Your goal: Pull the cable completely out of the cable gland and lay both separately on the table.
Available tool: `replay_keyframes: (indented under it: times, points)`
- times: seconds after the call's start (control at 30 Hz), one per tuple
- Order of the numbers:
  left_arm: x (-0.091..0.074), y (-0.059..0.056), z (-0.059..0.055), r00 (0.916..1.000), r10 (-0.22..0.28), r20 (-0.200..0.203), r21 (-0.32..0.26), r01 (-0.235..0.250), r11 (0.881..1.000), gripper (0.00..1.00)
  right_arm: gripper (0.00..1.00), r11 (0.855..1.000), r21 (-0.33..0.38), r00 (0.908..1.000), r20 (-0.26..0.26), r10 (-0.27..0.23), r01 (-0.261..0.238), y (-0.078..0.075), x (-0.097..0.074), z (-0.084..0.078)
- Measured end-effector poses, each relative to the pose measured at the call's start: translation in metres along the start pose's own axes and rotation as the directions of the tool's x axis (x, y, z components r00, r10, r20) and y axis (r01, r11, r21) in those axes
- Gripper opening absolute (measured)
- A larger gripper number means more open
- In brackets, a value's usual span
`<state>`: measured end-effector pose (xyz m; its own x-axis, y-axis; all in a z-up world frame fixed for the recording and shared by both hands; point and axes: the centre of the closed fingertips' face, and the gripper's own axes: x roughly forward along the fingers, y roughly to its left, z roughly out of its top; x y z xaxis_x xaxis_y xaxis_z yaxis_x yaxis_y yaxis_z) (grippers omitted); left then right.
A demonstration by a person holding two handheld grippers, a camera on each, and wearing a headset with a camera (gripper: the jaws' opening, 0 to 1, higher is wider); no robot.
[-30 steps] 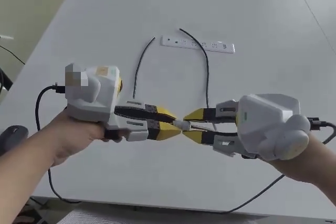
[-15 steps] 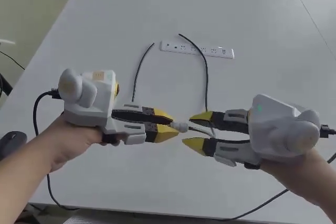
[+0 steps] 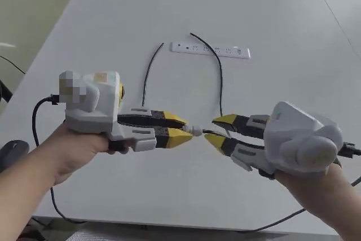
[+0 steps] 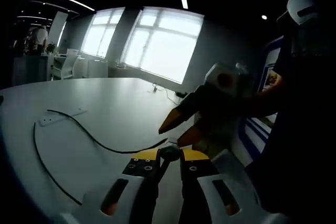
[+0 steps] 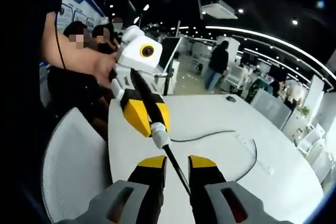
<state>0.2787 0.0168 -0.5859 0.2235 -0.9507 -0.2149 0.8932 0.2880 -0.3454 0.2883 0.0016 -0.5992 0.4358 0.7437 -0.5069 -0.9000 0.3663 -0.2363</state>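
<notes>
Holding: left gripper (image 3: pixel 186 129) is clamped on the white cable gland (image 3: pixel 196 131), jaws nearly together, gland poking out past the yellow tips. The left gripper view shows the same, with the gland (image 4: pixel 169 152) pinched at the tips of the left gripper (image 4: pixel 169 156).
Right gripper: the right gripper (image 3: pixel 214 130) has its jaws spread and is gripping nothing. In the right gripper view the black cable (image 5: pixel 176 169) runs down through the gap of the right gripper (image 5: pixel 177 162), and I can't tell whether it touches either jaw.
Cable: the cable (image 3: pixel 220 83) is still seated in the gland. It leaves the gland toward the right gripper, then loops back across the desk (image 3: pixel 282 38) and over the white power strip (image 3: pixel 210 49).
Height: both grippers and the gland are held above the desk, near its front edge.
Change vs 1.0 s ago: right tips were up against the left tips, right at the gland. They have now backed off, leaving a short bare run of cable between, and the jaws are wider.
Unchanged: left grip on the gland; cable lie on the desk.
Other: a second loose black cable (image 3: pixel 148 74) lies left of the first.
</notes>
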Motion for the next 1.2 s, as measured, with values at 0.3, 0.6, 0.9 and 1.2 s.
replay_keyframes:
  times: [0.3,0.6,0.9,1.2]
  points:
    - [0.0,0.003,-0.002,0.9998,0.015,-0.012,0.006,-0.015,1.0,0.15,0.02,0.993,-0.12,0.9986,-0.047,-0.025,0.019,0.007,0.007,0.002]
    - [0.005,0.004,-0.012,0.9983,0.028,-0.051,0.024,-0.027,0.999,0.15,0.0,0.996,-0.091,0.9968,-0.077,-0.019,0.012,0.011,0.01,-0.011]
    - [0.009,0.005,-0.015,0.9976,0.03,-0.063,0.026,-0.028,0.999,0.15,0.0,0.998,-0.066,0.9961,-0.085,-0.025,0.019,0.01,0.009,-0.016]
    - [0.01,0.003,-0.017,0.997,0.032,-0.071,0.037,-0.029,0.999,0.15,0.0,0.999,-0.017,0.9937,-0.106,-0.037,0.036,0.009,0.007,-0.024]
